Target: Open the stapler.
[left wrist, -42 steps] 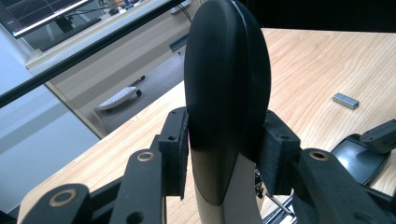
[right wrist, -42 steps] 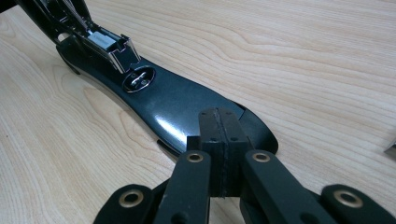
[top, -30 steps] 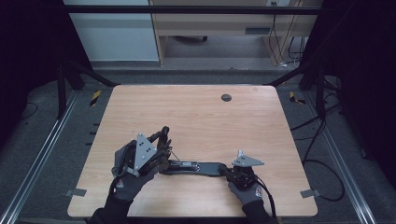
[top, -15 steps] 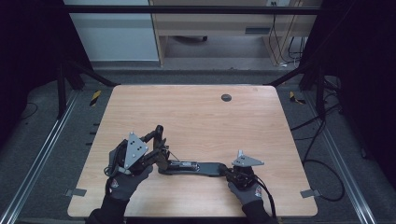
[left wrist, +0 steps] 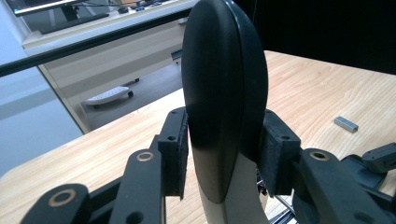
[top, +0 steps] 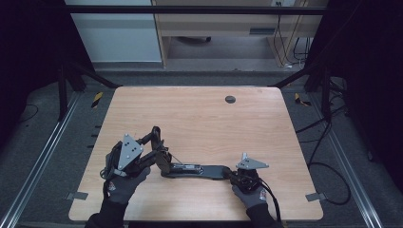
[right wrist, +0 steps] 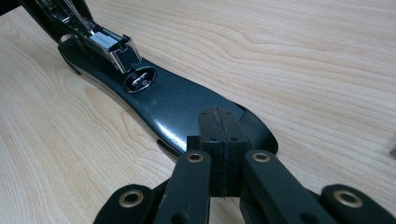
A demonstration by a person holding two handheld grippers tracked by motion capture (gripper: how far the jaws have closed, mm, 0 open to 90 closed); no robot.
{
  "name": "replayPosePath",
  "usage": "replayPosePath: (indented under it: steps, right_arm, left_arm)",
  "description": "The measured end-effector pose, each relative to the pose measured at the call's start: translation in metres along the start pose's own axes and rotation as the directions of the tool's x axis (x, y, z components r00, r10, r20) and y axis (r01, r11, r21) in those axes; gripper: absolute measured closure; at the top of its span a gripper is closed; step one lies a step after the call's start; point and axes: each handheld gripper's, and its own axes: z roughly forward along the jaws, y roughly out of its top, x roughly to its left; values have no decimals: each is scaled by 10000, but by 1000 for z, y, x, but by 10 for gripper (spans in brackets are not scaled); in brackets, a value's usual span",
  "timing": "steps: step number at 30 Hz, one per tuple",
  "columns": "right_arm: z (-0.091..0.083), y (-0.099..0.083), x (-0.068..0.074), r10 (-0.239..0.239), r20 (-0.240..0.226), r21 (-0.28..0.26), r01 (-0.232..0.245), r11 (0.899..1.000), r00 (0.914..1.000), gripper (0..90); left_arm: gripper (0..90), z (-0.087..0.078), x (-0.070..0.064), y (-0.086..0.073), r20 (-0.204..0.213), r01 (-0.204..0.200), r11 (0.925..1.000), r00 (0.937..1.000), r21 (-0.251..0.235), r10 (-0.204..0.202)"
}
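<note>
My left hand-held gripper (left wrist: 224, 154) pinched the stapler's raised top arm (left wrist: 224, 93); my right hand-held gripper (right wrist: 219, 154), pressed together, pinned its base (right wrist: 177, 107) on the tabletop (top: 199, 118). Risk: top arm slipping and snapping shut. Right gripper view showed the anvil (right wrist: 139, 79); left gripper view showed 1 loose staple strip (left wrist: 346, 123).
</note>
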Motion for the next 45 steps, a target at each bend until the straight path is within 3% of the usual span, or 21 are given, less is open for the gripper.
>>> replayPosePath:
  steps: [2, 3, 9, 17, 26, 32, 39, 45]
  right_arm:
    - [0, 0, 0, -17, 0, -4, 17, 10000, 10000, 900]
    - [0, 0, 0, -16, 5, -3, 16, 10000, 10000, 900]
    - [0, 0, 0, -43, -5, -12, 43, 10000, 10000, 900]
    - [0, 0, 0, -60, -21, -31, 60, 10000, 10000, 900]
    - [0, 0, 0, -4, -45, -65, 4, 10000, 10000, 900]
    - [0, -1, 0, 20, -30, -86, -20, 10000, 10000, 900]
    - [0, -1, 0, -41, -11, -66, 41, 10000, 10000, 900]
    - [0, -1, 0, -13, -21, -92, 13, 10000, 10000, 900]
  left_arm:
    - [579, -2, 3, -2, -40, 158, 9999, 9999, -41, -158]
    - [577, -3, 4, -3, -254, 194, 9998, 9995, 34, -193]
    - [565, -18, 23, -20, -371, 1020, 9945, 9940, -226, -1028]
    - [555, -23, 31, -29, -359, 1194, 9921, 9920, -375, -1207]
    - [534, -29, 46, -46, -544, 1813, 9826, 9816, -400, -1833]
    - [510, -29, 51, -52, -708, 1949, 9803, 9779, -310, -1967]
    - [481, -31, 56, -56, -687, 1668, 9859, 9835, -138, -1673]
    - [388, -36, 56, -56, -672, 1720, 9849, 9826, -203, -1730]
